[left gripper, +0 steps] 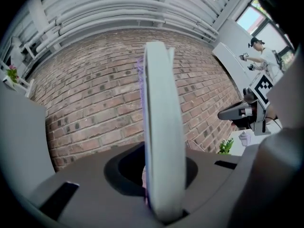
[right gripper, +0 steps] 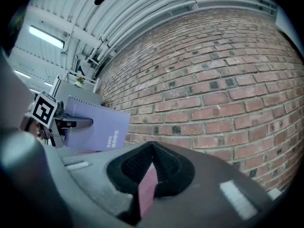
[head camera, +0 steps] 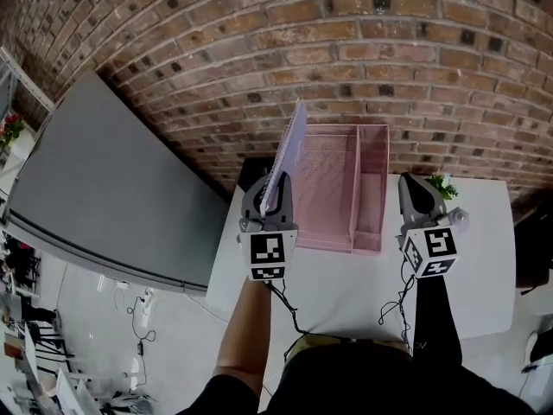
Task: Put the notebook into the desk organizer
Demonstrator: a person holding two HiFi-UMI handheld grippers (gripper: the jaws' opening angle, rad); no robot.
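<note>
Red brick wall (head camera: 346, 50) right behind a white table (head camera: 484, 258). Big grey panel (head camera: 104, 188) stands off left, pale floor (head camera: 86, 305) below.

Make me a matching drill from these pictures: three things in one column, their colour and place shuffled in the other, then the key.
Things
1. notebook
2. desk organizer
3. plant

Colour and place
A. green, just beside the right gripper in the head view
B. pink, lying on the white table
C. purple, held upright on edge in the left gripper

Pairs: 1-C, 2-B, 3-A
</note>
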